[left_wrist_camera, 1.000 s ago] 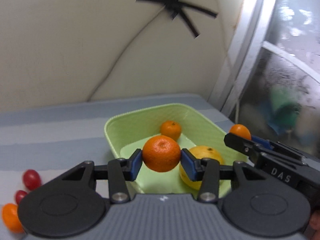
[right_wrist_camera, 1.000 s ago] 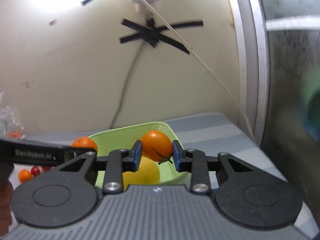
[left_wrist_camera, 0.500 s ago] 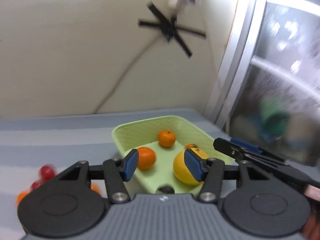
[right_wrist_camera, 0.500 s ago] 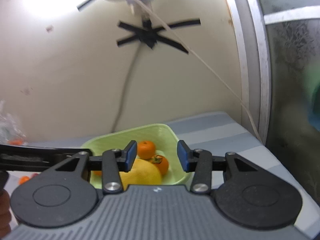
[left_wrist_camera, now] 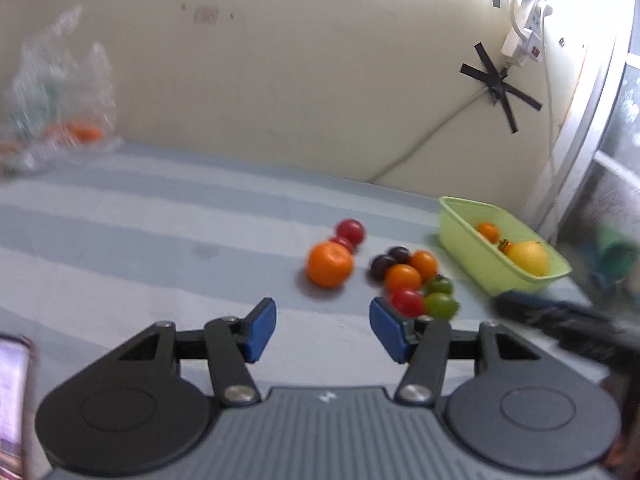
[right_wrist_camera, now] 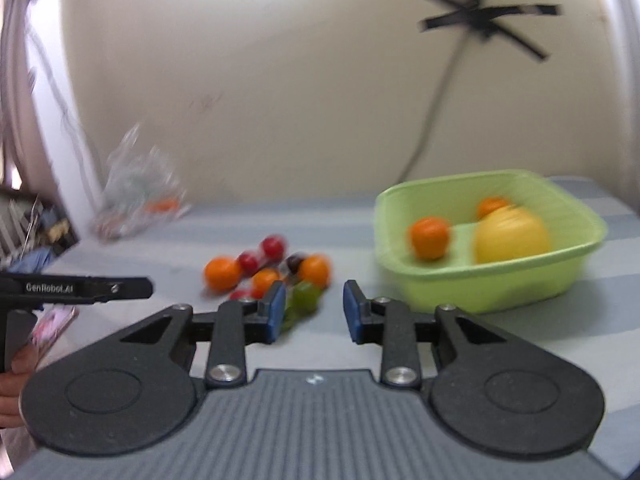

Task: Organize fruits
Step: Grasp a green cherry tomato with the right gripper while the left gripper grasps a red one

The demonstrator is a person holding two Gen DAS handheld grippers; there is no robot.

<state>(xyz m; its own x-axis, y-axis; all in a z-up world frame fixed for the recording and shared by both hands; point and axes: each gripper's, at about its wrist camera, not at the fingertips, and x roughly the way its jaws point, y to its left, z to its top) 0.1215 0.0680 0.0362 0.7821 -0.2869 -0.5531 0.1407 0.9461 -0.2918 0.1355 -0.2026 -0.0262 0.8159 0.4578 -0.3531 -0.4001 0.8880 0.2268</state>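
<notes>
A light green tray [left_wrist_camera: 472, 248] [right_wrist_camera: 496, 280] stands at the right of the striped table and holds a yellow lemon [left_wrist_camera: 528, 258] [right_wrist_camera: 512, 240] and small oranges [right_wrist_camera: 429, 237]. A loose pile of fruit lies left of it: a big orange [left_wrist_camera: 329, 265] [right_wrist_camera: 222, 273], red tomatoes [left_wrist_camera: 351, 230], dark ones [left_wrist_camera: 383, 265], orange ones [left_wrist_camera: 403, 278] and green ones [left_wrist_camera: 441, 305] [right_wrist_camera: 304, 298]. My left gripper [left_wrist_camera: 322, 331] is open and empty, just short of the pile. My right gripper [right_wrist_camera: 314, 312] is open and empty, between pile and tray.
A crumpled clear plastic bag [left_wrist_camera: 60, 120] [right_wrist_camera: 138, 196] with something orange in it lies at the far left by the wall. A phone [left_wrist_camera: 14, 404] lies at the near left. The right gripper's body [left_wrist_camera: 568, 328] shows at the left view's right edge.
Both grippers let their oranges go into the tray, opened, and swung back left away from the tray toward the loose pile of fruit.
</notes>
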